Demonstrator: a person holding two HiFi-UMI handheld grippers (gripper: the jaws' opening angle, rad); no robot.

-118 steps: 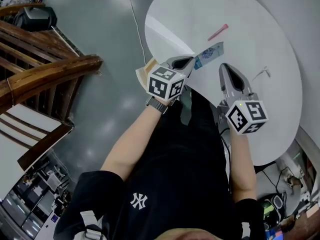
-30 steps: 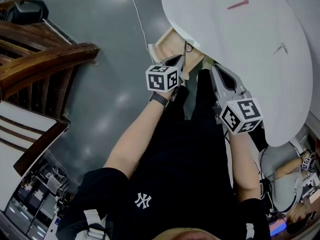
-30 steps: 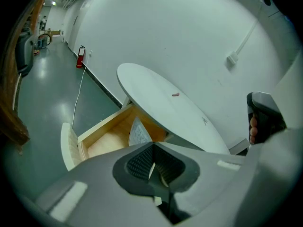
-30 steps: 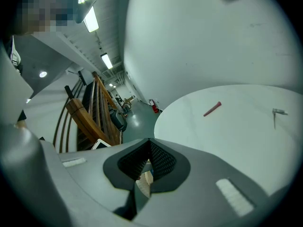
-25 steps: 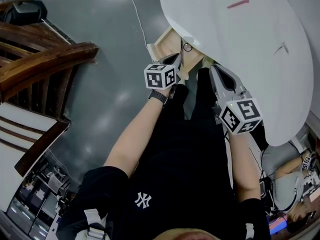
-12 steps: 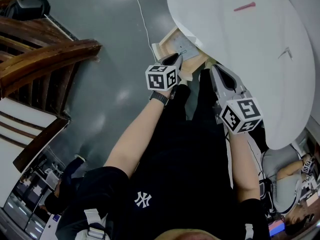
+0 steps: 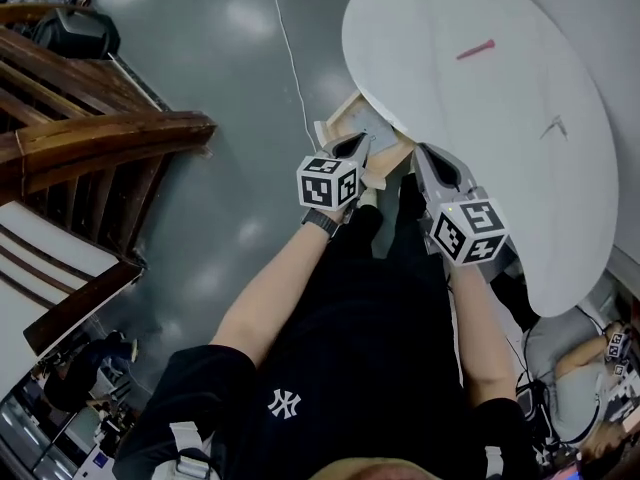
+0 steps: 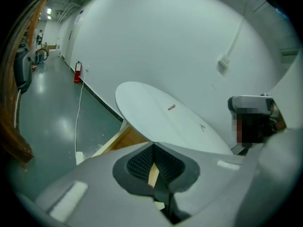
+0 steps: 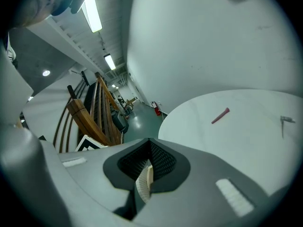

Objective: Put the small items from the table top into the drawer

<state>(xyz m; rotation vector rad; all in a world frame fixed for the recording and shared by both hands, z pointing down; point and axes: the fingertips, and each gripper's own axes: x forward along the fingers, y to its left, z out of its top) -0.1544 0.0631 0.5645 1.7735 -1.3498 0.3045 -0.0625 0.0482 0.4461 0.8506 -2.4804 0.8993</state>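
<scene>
A wooden drawer (image 7: pixel 343 120) stands pulled out from under the near edge of the round white table (image 7: pixel 470 128). A flat grey packet (image 7: pixel 377 134) lies in it. A pink stick (image 7: pixel 475 49) and a small grey clip (image 7: pixel 553 126) lie on the table top. The stick (image 9: pixel 220 115) and clip (image 9: pixel 284 122) also show in the right gripper view. My left gripper (image 7: pixel 358 144) is at the drawer's front edge and shut, with a sliver of wood colour showing between its pads. My right gripper (image 7: pixel 428 154) hovers just right of the drawer, below the table rim, shut and empty.
A wooden stair banister (image 7: pixel 110 143) stands to the left across the grey floor. A white cable (image 7: pixel 290 58) runs over the floor beside the table. A red fire extinguisher (image 8: pixel 76 72) stands by the far wall.
Since the oldest frame the drawer has come out from under the table, and the blue packet is gone from the table top. Over the last second both grippers have barely moved.
</scene>
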